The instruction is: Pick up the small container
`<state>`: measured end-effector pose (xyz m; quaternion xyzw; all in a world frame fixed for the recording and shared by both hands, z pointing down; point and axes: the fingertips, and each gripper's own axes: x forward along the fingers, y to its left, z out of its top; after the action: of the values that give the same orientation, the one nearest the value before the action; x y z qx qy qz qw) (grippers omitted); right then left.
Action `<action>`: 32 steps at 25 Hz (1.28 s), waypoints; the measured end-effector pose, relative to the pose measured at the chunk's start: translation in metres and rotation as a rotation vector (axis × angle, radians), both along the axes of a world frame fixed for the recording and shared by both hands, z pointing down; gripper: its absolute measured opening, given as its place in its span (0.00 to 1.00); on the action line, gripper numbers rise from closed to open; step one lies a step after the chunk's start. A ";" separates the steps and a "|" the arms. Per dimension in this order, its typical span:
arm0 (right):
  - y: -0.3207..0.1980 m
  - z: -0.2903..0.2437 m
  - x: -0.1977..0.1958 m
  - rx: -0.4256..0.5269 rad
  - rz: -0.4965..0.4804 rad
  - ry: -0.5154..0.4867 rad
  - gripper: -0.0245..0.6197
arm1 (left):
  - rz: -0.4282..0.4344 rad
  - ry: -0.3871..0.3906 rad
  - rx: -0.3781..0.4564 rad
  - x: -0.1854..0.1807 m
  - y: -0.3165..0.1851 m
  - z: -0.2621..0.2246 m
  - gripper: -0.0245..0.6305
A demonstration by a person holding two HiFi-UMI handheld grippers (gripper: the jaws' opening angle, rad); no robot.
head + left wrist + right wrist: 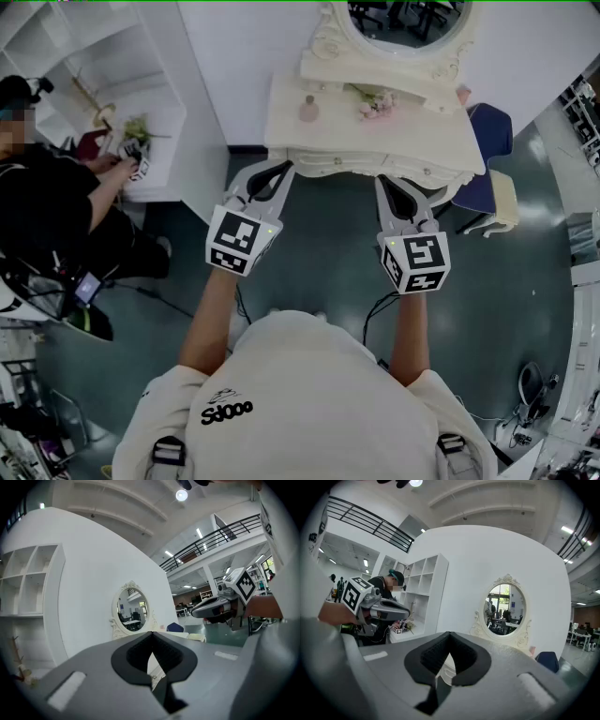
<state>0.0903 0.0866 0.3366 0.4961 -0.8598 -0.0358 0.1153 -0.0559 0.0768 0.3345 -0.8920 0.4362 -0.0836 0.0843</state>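
The left claw (279,172) and right claw (390,184) hang over open floor (328,253) just short of the bench (422,131), with nothing between them and its front edge. The bench's front half is bare; a bottle (308,110) and flowers (375,101) stand near the back, where the mirror (403,42) walls off the rear. A chair (494,150) crowds the right end, and a shelf (141,84) with a person (56,206) closes the left.

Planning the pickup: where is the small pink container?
In the head view, the small pink container stands on the dressing table, left of the flowers.
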 end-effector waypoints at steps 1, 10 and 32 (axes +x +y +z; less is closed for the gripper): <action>-0.001 0.000 0.000 0.001 -0.002 0.000 0.04 | 0.000 0.000 0.000 0.001 -0.001 0.000 0.07; -0.012 -0.008 0.020 -0.002 -0.003 -0.126 0.04 | -0.028 0.006 -0.013 0.011 -0.009 0.002 0.07; -0.065 0.020 0.027 -0.077 -0.132 -0.212 0.04 | -0.112 0.027 -0.067 0.011 -0.058 0.035 0.07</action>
<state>0.1171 0.0218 0.3562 0.4348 -0.8986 0.0423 0.0404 -0.0451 0.0183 0.3696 -0.8695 0.4835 -0.0910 0.0437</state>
